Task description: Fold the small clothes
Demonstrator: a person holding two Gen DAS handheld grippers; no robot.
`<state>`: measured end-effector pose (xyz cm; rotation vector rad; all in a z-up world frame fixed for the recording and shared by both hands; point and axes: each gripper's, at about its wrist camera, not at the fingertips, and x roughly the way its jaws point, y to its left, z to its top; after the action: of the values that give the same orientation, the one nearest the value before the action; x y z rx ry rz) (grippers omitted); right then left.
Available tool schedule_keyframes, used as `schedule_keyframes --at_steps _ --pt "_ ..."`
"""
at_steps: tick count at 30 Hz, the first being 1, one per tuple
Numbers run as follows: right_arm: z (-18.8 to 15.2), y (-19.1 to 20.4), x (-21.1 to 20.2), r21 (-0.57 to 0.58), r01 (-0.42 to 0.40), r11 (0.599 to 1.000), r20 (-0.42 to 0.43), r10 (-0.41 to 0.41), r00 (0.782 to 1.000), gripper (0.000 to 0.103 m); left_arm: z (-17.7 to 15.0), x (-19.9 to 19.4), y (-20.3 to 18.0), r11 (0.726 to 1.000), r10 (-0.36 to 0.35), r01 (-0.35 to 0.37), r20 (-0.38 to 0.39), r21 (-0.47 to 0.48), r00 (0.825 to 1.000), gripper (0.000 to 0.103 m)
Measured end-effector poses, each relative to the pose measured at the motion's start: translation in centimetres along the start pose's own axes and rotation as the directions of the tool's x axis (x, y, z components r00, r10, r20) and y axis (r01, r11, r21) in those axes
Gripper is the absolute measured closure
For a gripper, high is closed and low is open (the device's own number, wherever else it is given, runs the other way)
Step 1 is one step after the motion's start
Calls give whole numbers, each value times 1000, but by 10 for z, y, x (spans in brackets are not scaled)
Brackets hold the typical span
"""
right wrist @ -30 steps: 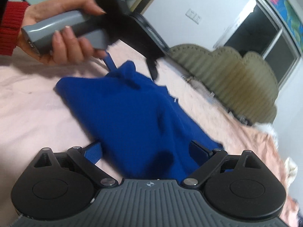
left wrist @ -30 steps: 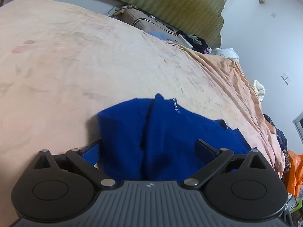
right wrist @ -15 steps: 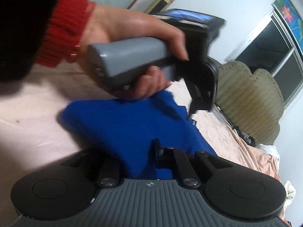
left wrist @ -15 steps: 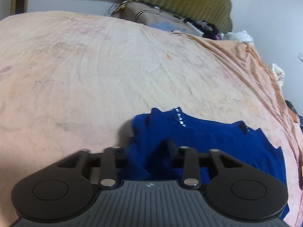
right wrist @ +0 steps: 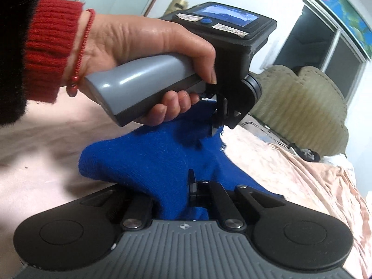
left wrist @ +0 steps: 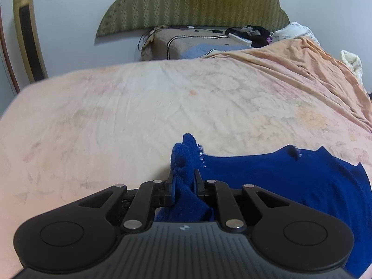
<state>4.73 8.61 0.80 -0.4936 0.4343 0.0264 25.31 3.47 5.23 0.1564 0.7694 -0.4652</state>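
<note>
Garment, left wrist view: we see a small blue knit garment (left wrist: pixel 290 176) lying on the bed (left wrist: pixel 116 116), toward its near right part, with one bunched edge lifted.
Left gripper, left wrist view: our left gripper (left wrist: pixel 183 176) has its fingers closed on that bunched edge, which pokes up past the tips.
Right gripper, right wrist view: our right gripper (right wrist: pixel 179 186) pinches another fold of the garment (right wrist: pixel 148 160); only one finger shows, the other hidden by cloth.
Left hand, right wrist view: our left hand (right wrist: pixel 148 46) wraps the grey handle, its gripper biting the cloth further along.
Step, as we judge it: carry both pinched edges together, level and taut, so the fold lands straight.
Materials: soft, fuzzy knit that sags; small beads along one edge; wrinkled peach bedsheet; ribbed olive headboard (left wrist: pixel 193 2).
</note>
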Motion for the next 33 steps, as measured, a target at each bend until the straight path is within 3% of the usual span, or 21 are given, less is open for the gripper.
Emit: schedule_keyframes --at_steps 11,20,33 --pt "-31 -65 -44 172 45 984 22 -49 999 97 15 -24 -72 994 43 -47 36 103 998 90" --pt "-61 -109 -65 288 69 955 15 -77 997 97 20 -24 -133 982 35 -43 49 182 998 90" --pt "-111 -172 -75 483 102 869 -23 -105 994 97 23 6 -213 963 -4 -3 26 269 1000 90"
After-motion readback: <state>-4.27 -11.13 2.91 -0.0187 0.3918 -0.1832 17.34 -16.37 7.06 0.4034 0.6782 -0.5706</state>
